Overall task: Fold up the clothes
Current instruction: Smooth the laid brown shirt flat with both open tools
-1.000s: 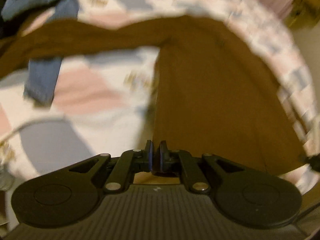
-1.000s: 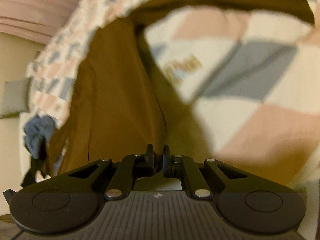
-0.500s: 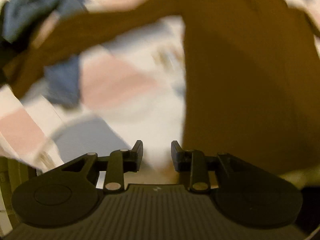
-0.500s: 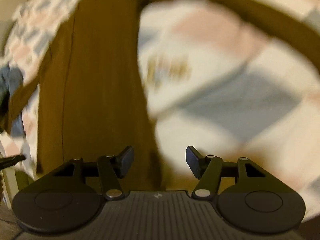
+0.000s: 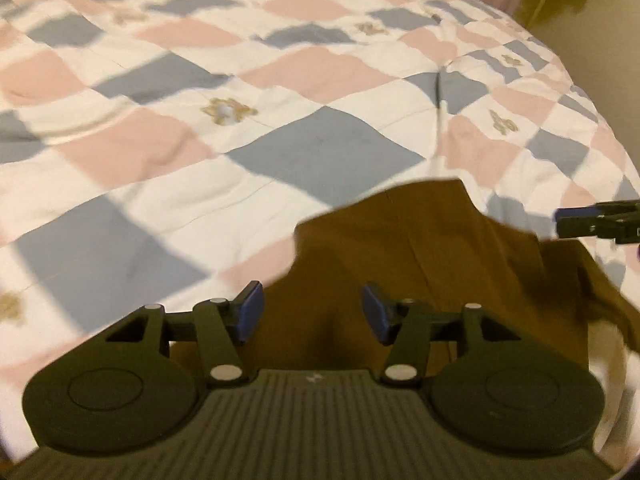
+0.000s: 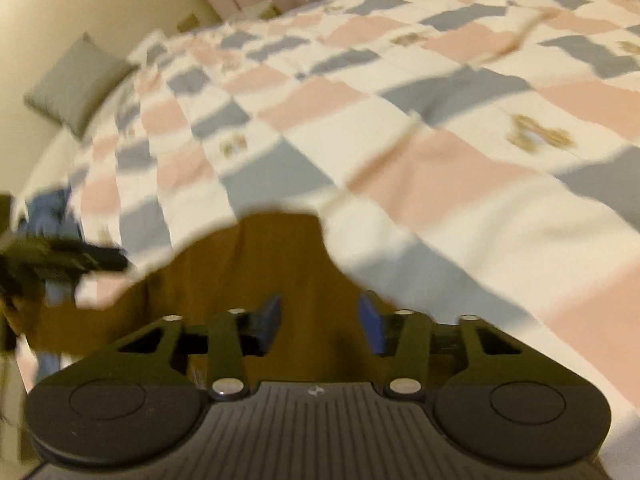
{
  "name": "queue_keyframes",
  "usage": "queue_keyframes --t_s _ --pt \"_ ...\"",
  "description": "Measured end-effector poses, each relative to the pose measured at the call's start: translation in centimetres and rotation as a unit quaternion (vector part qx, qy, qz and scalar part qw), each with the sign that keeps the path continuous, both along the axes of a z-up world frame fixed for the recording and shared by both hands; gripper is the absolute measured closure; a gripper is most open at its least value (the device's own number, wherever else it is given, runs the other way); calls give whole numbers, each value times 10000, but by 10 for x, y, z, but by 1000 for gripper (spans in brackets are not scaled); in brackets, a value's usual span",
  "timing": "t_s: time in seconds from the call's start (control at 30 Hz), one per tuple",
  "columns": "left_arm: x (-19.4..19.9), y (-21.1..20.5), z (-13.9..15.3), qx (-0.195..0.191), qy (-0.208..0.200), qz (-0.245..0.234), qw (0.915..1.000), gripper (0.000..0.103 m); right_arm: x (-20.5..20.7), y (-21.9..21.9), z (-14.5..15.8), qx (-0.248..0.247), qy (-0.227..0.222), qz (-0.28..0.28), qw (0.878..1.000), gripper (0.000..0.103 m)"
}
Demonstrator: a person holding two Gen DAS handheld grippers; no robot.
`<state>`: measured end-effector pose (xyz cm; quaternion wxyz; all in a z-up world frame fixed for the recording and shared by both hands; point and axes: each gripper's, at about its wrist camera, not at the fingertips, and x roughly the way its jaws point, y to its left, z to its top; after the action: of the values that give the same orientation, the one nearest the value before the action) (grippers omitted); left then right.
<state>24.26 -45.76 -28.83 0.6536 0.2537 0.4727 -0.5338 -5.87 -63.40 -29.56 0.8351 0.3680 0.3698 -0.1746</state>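
I hold two hand-held grippers over one bed [image 5: 200, 152] covered by a checked quilt in pink, grey-blue and white. My left hand-held gripper [image 5: 311, 314] has its two blue-padded fingers spread, nothing between them; my right hand-held gripper [image 6: 319, 325] is spread the same way and empty. One brown garment [image 5: 420, 248] lies on the quilt at the near edge of the bed, directly ahead of and below both sets of fingers. In the right wrist view the same garment [image 6: 260, 264] shows one rounded lump. One blue piece of clothing [image 6: 52, 216] sits blurred at the bed's left side, and one grey pillow [image 6: 76, 82] rests against the wall.
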Motion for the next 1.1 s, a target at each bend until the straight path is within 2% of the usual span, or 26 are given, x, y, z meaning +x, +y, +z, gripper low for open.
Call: queue_keyframes --t_s 0.03,0.07,0.2,0.23,0.27,0.3,0.33,0.37,0.4,0.47,0.53,0.57,0.6,0.63,0.67,0.73,0.77,0.8,0.83,0.93,1.0,1.07,1.1 --pt "7 -13 -11 58 149 61 9999 50 15 -8 -11 107 18 -77 9999 42" --pt "16 -24 -24 134 369 166 9991 49 23 -13 -22 186 33 -157 9997 41" --pt "40 -39 -68 422 1169 540 9908 50 49 -27 -61 685 -34 -382 9969 41" --pt "41 -40 -72 386 1253 570 9897 58 55 -27 -66 728 -53 -363 9967 45" --pt "42 -43 -75 316 1310 560 9893 72 59 -26 -70 667 -46 -288 9973 57" --pt "39 -47 -74 240 1190 463 9915 82 64 -25 -71 536 40 -198 9984 97" --pt "36 -50 -72 164 1070 367 9935 93 65 -24 -69 395 51 -128 9991 96" --pt "32 -53 -69 52 900 241 9956 97 61 -20 -62 222 -80 -73 9997 96" --pt "24 -55 -61 -176 565 20 9982 97 59 -19 -57 58 -184 -75 9998 97" --pt "9 -59 -45 -636 -76 -369 9973 98 51 -18 -46 -184 -428 -106 9989 97" --pt "4 -57 -34 -1103 -478 -343 9922 100 44 -17 -43 -412 -518 -161 9977 97" --pt "4 -58 -35 -1173 -655 -226 9907 99 44 -18 -49 -525 -298 -256 9978 97" --pt "6 -61 -43 -955 -744 -89 9926 99 46 -19 -59 -488 -50 -403 9980 95" --pt "8 -64 -51 -735 -833 48 9938 99 48 -20 -67 -402 183 -531 9976 88" --pt "8 -66 -58 -536 -978 151 9936 99 44 -21 -69 -295 236 -715 9967 80" --pt "0 -57 -64 -272 -1631 138 9861 95 32 -25 -63 -233 192 -1145 9930 45" --pt "-4 -51 -65 -164 -1917 151 9812 93 20 -26 -52 -352 87 -1397 9895 38" --pt "-4 -39 -59 -136 -2075 230 9779 89 5 -27 -40 -492 10 -1664 9848 35" --pt "-5 -26 -52 -124 -2202 300 9749 80 -16 -29 -28 -570 -69 -1973 9787 35" --pt "-12 23 -23 -182 -2227 434 9738 78 -113 -28 0 -427 -291 -2857 9569 37" --pt "-26 63 -7 -98 -1994 574 9782 76 -189 -12 8 -514 27 -3296 9427 39" --pt "-44 103 6 42 -1628 731 9839 75 -266 17 12 -477 607 -3683 9265 48" --pt "-58 123 9 182 -1417 798 9865 75 -300 33 14 -418 837 -3857 9179 61"
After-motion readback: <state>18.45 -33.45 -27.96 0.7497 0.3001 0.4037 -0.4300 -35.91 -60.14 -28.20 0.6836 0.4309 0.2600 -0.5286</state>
